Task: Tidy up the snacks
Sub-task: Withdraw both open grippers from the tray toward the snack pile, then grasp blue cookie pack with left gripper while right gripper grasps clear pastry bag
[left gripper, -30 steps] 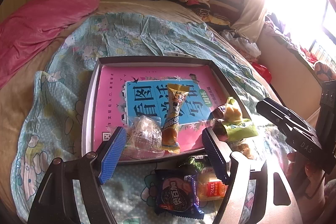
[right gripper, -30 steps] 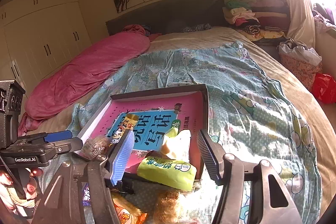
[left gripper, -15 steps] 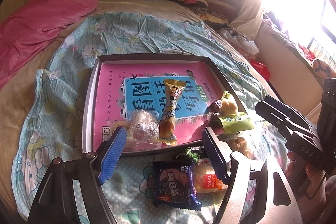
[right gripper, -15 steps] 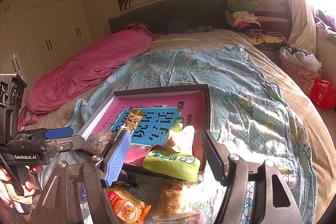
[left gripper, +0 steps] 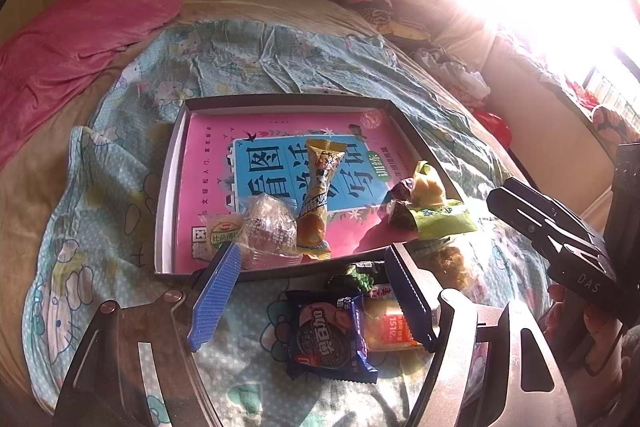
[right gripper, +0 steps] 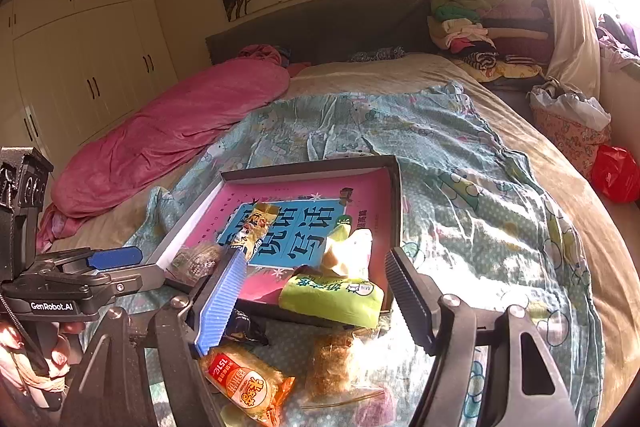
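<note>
Inside tray (left gripper: 168, 187) | yellow snack (left gripper: 318, 203) lengthwise, twisted end far | both claws wide open, empty

Pink blanket (right gripper: 168, 131) – folded clothes (right gripper: 464, 27)

wrapped snacks (left gripper: 316, 203) in shallow box (left gripper: 170, 183)

Both cameras sit low at the foot of the bed, facing the headboard (right gripper: 320, 23). The left view looks down closer over the tray (left gripper: 168, 187); the right view stands to its right and angles leftward. Both share the tray and blanket (right gripper: 460, 163).
</note>
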Motion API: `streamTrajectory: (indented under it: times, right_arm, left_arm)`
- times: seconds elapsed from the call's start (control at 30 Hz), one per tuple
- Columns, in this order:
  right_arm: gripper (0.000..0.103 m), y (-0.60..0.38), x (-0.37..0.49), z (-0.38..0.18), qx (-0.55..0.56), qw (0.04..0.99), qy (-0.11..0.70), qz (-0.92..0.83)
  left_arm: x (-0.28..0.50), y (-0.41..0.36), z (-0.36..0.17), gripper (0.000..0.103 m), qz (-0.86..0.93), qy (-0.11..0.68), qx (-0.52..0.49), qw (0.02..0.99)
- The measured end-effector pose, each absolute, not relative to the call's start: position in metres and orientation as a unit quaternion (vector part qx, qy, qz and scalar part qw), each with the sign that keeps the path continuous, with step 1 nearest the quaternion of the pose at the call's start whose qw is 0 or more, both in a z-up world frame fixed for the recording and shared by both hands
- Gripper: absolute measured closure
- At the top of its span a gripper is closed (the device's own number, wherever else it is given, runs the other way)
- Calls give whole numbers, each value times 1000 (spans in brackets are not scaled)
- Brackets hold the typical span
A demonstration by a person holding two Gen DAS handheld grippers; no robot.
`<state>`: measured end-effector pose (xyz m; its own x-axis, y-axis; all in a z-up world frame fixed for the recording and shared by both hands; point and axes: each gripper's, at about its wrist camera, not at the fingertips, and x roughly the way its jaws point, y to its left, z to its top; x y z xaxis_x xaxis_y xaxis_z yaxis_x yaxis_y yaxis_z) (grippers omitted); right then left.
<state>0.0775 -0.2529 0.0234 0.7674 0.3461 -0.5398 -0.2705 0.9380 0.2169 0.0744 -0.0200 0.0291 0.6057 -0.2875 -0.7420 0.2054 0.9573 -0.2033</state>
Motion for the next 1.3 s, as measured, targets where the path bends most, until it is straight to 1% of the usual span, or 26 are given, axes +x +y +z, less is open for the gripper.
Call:
streamTrajectory:
  times: [0.27, 0.97, 1.3]
  right_arm:
    - [29, -250, 68, 19, 58, 934, 311, 164]
    - [28, -248, 55, 16, 46, 935, 321, 145]
    - [28, -246, 54, 11, 40, 930, 337, 140]
  left_arm:
    - [66, -26, 25, 27, -146, 431, -42, 889]
    - [50, -27, 22, 27, -153, 439, -34, 885]
    - [49, -28, 11, 27, -150, 460, -34, 875]
